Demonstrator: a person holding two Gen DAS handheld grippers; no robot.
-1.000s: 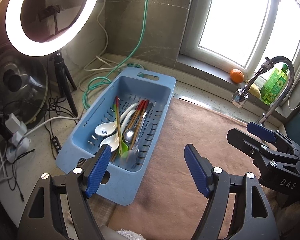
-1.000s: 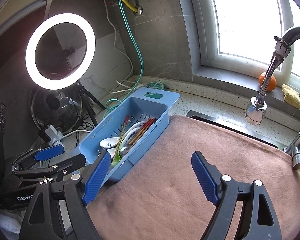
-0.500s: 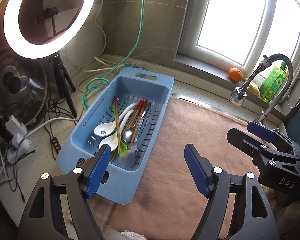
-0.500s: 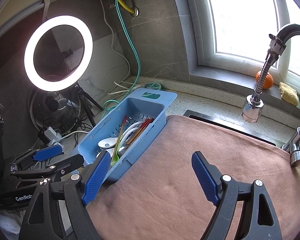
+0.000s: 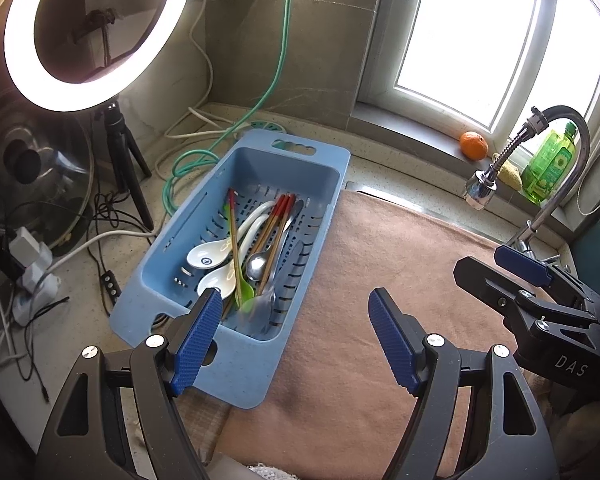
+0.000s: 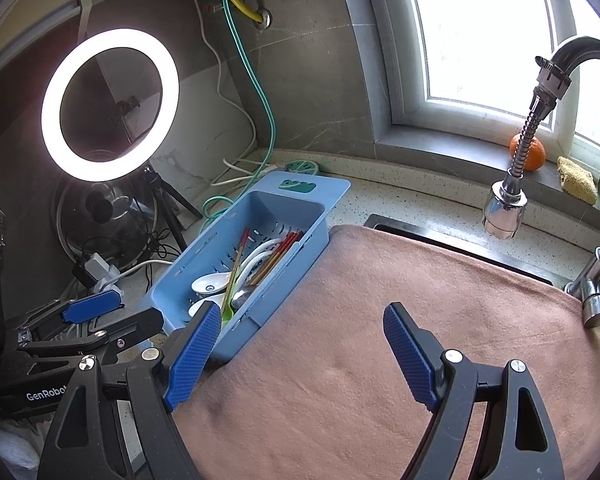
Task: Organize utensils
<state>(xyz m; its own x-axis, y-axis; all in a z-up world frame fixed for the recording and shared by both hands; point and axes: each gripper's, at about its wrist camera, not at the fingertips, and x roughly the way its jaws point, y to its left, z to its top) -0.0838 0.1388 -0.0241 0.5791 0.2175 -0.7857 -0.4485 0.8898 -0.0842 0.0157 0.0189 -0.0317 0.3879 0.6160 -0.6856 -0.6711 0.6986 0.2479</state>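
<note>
A blue slotted basket (image 5: 332, 184) (image 6: 320, 208) holds mixed utensils: white ceramic spoons (image 5: 208, 254), red-tipped chopsticks (image 5: 278, 218), a green plastic spoon (image 5: 244, 288) and a metal spoon (image 5: 256, 266). My left gripper (image 5: 296, 316) is open and empty, just short of the basket's near end. My right gripper (image 6: 300, 332) is open and empty above the brown towel (image 6: 380, 300), to the right of the basket. Each gripper shows in the other's view: the right one (image 5: 516, 276), the left one (image 6: 100, 312).
The brown towel (image 5: 400, 272) covers the sink area. A faucet (image 6: 504, 204) hangs at the right. An orange (image 5: 474, 145) and a green bottle (image 5: 548, 168) stand on the window sill. A ring light (image 5: 88, 28), cables and a power strip (image 5: 28, 256) crowd the left counter.
Both views have shifted slightly; the basket sits a little lower and nearer in frame. Both grippers stay open and empty.
</note>
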